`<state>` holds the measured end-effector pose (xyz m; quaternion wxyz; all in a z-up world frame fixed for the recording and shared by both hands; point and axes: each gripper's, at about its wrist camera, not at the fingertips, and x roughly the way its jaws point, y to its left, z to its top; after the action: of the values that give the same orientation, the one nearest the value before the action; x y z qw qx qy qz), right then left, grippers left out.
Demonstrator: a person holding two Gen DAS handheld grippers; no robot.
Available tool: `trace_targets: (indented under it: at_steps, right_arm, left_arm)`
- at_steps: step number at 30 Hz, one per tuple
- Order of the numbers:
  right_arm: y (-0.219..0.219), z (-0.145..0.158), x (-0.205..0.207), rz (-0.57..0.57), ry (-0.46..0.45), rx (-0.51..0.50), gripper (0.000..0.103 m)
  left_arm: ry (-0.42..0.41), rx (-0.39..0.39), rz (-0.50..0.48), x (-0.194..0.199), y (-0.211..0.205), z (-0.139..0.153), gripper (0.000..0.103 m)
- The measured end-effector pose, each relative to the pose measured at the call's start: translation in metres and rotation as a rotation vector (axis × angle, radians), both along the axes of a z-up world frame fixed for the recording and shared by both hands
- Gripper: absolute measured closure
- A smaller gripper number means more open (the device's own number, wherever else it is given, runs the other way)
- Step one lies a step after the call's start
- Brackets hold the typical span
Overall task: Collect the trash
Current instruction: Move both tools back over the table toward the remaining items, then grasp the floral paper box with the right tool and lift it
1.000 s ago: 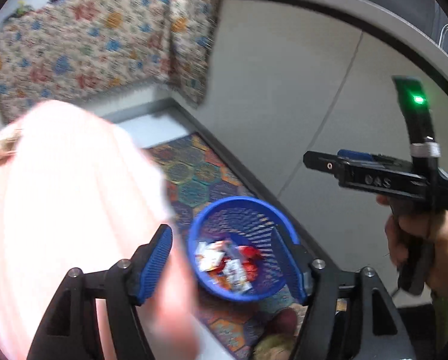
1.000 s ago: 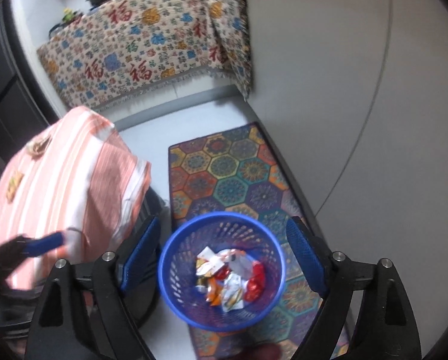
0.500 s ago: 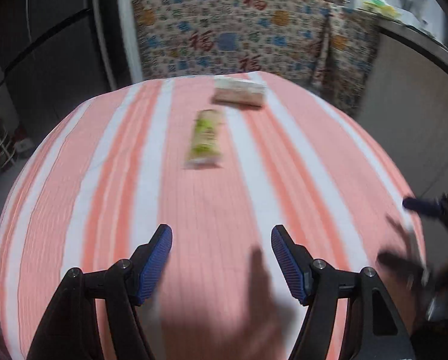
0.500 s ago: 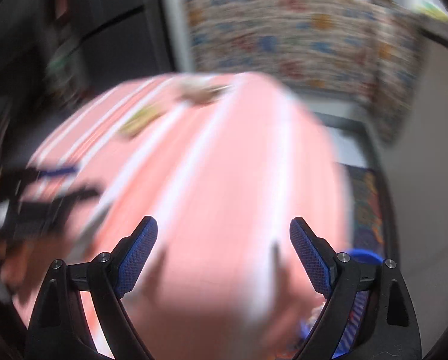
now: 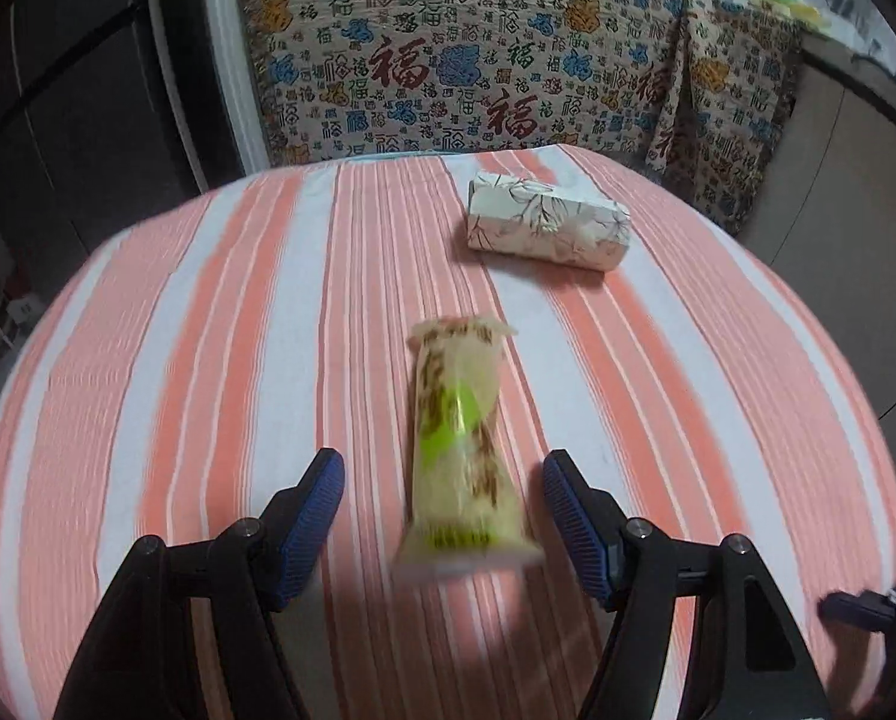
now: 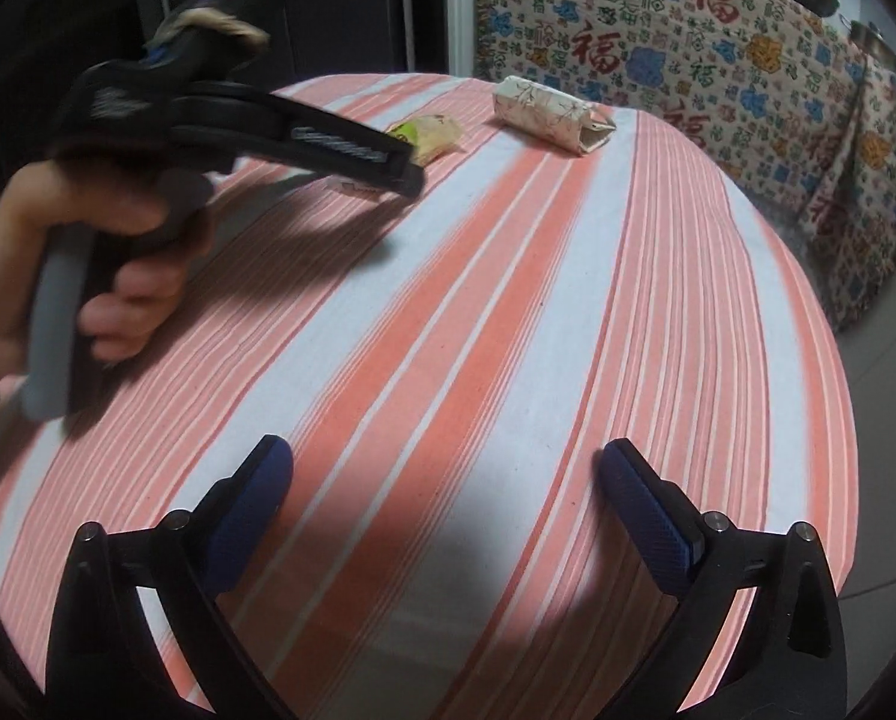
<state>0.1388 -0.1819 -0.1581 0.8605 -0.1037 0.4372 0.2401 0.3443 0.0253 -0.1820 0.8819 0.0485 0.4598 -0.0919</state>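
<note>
1. Risk sits mostly with the left gripper (image 5: 441,486): its jaws stand partly open on either side of the near end of the green-and-cream snack wrapper (image 5: 463,450), with no pad touching it; nothing is held
2. Wrapper film of this kind looks thin and slippery, lying flat on the striped tablecloth (image 5: 207,360); I judge a closing pinch could slide over it, or catch a fold of cloth along with it and drag the cover
3. Blur on the wrapper suggests the hand is moving fast; closing before it settles could nudge the wrapper aside rather than trap it
4. Right gripper (image 6: 441,492) has just been opening, and its jaws now gape wide over bare cloth with nothing between them, well apart from any trash
5. Left and right tools share one small table, so a crossing reach could knock them together
6. Count on the table: one snack wrapper, one white floral-patterned packet (image 5: 547,228) lying beyond it near the far edge; two grippers, both empty
</note>
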Motion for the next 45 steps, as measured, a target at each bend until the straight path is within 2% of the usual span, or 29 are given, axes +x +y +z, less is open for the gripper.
trace_targets:
  at_steps: [1,2,3,5,16,19,21,22,25,27,30,33,37,42,43,45]
  right_arm:
    - [0.000,0.000,0.000,0.000,0.000,0.000,0.001]
    - [0.000,0.000,0.000,0.000,-0.001,0.000,0.001]
    - [0.000,0.000,0.000,0.000,0.000,0.000,0.001]
    - [0.000,0.000,0.001,0.001,0.001,0.001,0.001]
    - [-0.003,0.001,-0.003,-0.007,0.004,0.004,0.001]
    - [-0.009,0.003,0.009,-0.025,0.008,-0.001,0.001]
    - [-0.015,0.003,0.023,-0.037,0.010,-0.015,0.001]
    - [-0.017,0.004,0.031,-0.039,0.002,-0.026,0.001]
    - [-0.021,0.005,0.063,-0.014,-0.012,-0.065,0.001]
    - [-0.018,0.004,0.088,0.022,-0.021,-0.095,0.001]
    - [-0.011,0.002,0.128,0.086,-0.020,-0.101,0.001]
    - [-0.006,-0.002,0.170,0.128,0.006,-0.074,0.000]
    - [0.007,-0.002,0.223,0.139,-0.048,-0.121,0.000]
    - [0.030,-0.001,0.259,0.212,-0.116,-0.168,0.000]
    - [0.034,-0.001,0.263,0.232,-0.112,-0.158,0.001]
    - [0.035,-0.003,0.273,0.251,-0.032,-0.079,0.008]
  left_arm:
    - [-0.007,0.004,-0.005,0.002,0.000,0.000,0.035]
    - [-0.017,0.003,-0.010,0.003,0.000,0.001,0.059]
    - [-0.022,0.010,-0.015,0.003,0.000,0.001,0.074]
    - [-0.030,0.015,-0.014,0.001,0.004,0.002,0.081]
    - [-0.050,0.022,0.077,-0.069,0.094,0.026,0.081]
    - [-0.046,0.028,0.076,-0.077,0.101,0.021,0.074]
    - [-0.028,0.028,0.073,-0.079,0.101,0.015,0.042]
    - [-0.028,0.032,0.075,-0.081,0.101,0.012,0.036]
    - [-0.034,0.052,0.077,-0.084,0.100,0.002,0.030]
    - [-0.031,0.022,0.099,-0.083,0.106,0.001,0.023]
    - [-0.019,-0.038,0.114,-0.081,0.115,0.001,0.022]
    - [-0.020,-0.008,0.110,-0.081,0.111,0.000,0.021]
    - [-0.017,-0.023,0.108,-0.080,0.114,-0.001,0.021]
    - [-0.017,-0.022,0.106,-0.080,0.115,-0.002,0.020]
    - [-0.017,-0.023,0.107,-0.081,0.115,-0.001,0.020]
    - [-0.017,-0.023,0.107,-0.081,0.115,-0.001,0.020]
